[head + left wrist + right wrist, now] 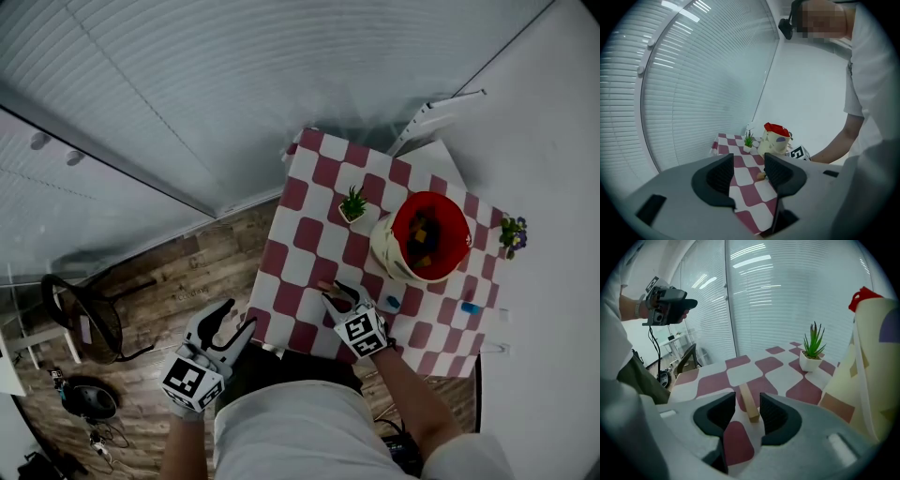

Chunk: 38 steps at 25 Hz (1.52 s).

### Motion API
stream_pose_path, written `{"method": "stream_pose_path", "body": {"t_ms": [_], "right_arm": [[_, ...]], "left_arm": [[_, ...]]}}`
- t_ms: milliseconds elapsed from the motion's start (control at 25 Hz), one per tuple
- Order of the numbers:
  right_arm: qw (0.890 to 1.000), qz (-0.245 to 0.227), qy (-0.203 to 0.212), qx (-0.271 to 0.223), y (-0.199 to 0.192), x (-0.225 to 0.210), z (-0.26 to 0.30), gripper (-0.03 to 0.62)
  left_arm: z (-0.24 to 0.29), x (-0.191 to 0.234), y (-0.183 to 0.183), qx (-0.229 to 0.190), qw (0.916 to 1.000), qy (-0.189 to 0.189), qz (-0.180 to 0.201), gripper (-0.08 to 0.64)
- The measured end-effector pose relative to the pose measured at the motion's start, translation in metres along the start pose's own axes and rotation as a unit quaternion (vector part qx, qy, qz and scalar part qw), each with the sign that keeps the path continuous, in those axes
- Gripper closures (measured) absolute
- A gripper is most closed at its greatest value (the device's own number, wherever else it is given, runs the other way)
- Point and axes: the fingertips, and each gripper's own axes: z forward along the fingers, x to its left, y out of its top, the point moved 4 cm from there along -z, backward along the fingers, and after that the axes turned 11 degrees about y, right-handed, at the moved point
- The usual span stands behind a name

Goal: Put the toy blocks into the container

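The right gripper (pixel 747 411) sets its open jaws astride the pale wooden stick block (pixel 749 403), likely to carry it to the red-lined cream fabric container (pixel 382 249) at far right, while the left gripper (pixel 749 173) hangs open and empty, near left.

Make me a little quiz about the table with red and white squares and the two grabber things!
1. True or false: the long tan wooden block lies on the table between the open jaws of the right gripper.
2. Which gripper hangs beside the checked red-and-white tablecloth, over the floor? A) left gripper B) right gripper
3. Fill in: the cream fabric container has a ___ lining.
Key: 1 true; 2 A; 3 red.
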Motion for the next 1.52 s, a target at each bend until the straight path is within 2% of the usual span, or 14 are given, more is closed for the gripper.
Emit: {"method": "stream_pose_path", "body": {"t_ms": [80,200,440,800,1000,1520], "right_arm": [[1.000,-0.002,0.002,0.004,-0.005,-0.002,0.002,0.426],[1.000,-0.002,0.001,0.001,-0.007,-0.006,0.002,0.469],[1.000,-0.017,0.006,0.006,-0.006,-0.006,0.004,0.514],[1.000,-0.009,-0.007,-0.015,0.009,-0.011,-0.009,0.515],[0.999,0.004,-0.032,-0.037,0.028,-0.013,-0.032,0.516],[0.987,0.025,-0.115,-0.107,0.074,-0.012,-0.109,0.517]], "left_arm": [[0.000,-0.003,-0.003,0.000,1.0000,0.002,-0.005,0.376],[0.002,-0.005,-0.007,0.002,0.9999,0.008,-0.010,0.376],[0.004,-0.010,-0.009,0.004,0.9999,0.009,-0.013,0.376],[0.008,-0.007,-0.003,-0.001,0.9999,-0.002,-0.011,0.376],[0.015,-0.012,0.006,-0.010,0.9995,-0.028,-0.013,0.376],[0.049,-0.041,0.029,-0.019,0.9917,-0.123,0.034,0.376]]}}
